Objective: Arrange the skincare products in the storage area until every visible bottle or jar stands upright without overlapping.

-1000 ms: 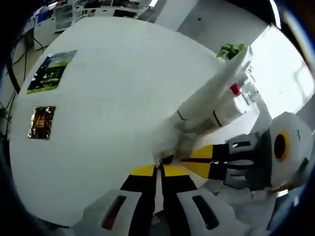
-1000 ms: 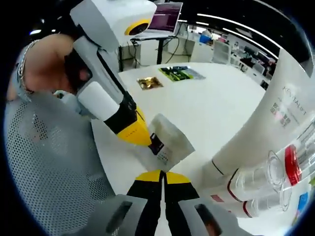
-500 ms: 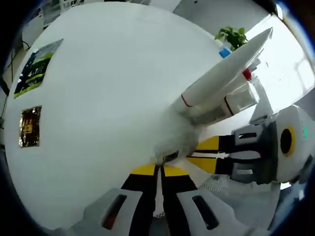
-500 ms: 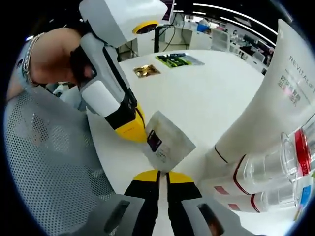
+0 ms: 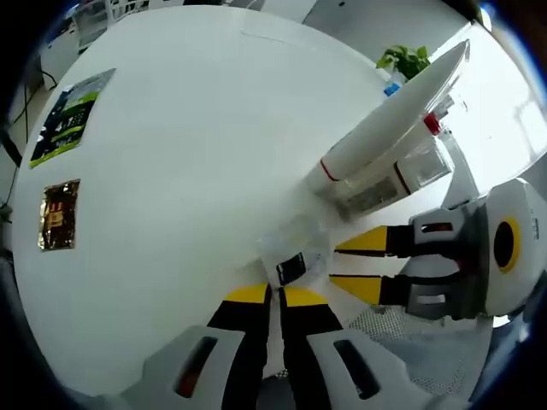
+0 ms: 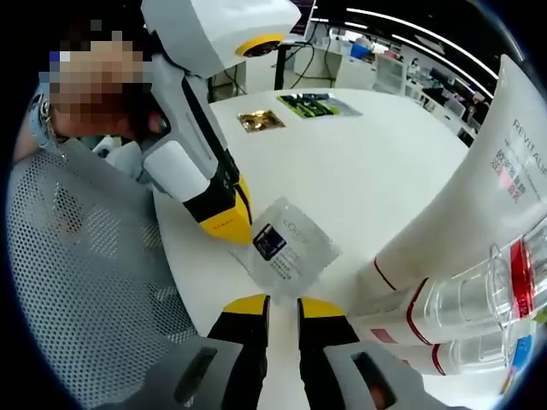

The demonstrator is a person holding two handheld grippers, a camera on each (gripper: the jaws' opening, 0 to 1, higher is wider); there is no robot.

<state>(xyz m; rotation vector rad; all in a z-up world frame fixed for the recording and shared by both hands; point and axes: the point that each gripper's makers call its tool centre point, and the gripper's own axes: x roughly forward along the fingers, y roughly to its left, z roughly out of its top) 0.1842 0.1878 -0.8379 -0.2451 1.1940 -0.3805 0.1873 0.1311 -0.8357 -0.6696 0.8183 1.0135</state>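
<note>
Clear sachet (image 6: 289, 249) with dark label lies flat on white table (image 6: 376, 162), beside a white tube (image 6: 479, 205). Left gripper (image 5: 275, 295) pinches its edge, jaws closed; right gripper (image 6: 282, 303) jaws slightly apart, holding nothing.

This is an open-plan office. Beyond the round white desk (image 6: 376, 162), the right gripper view shows rows of workstations under long ceiling light strips (image 6: 410, 21) and an open laptop (image 6: 314, 19) on a stand. A green potted plant (image 5: 405, 61) sits beside a bright window in the left gripper view.
</note>
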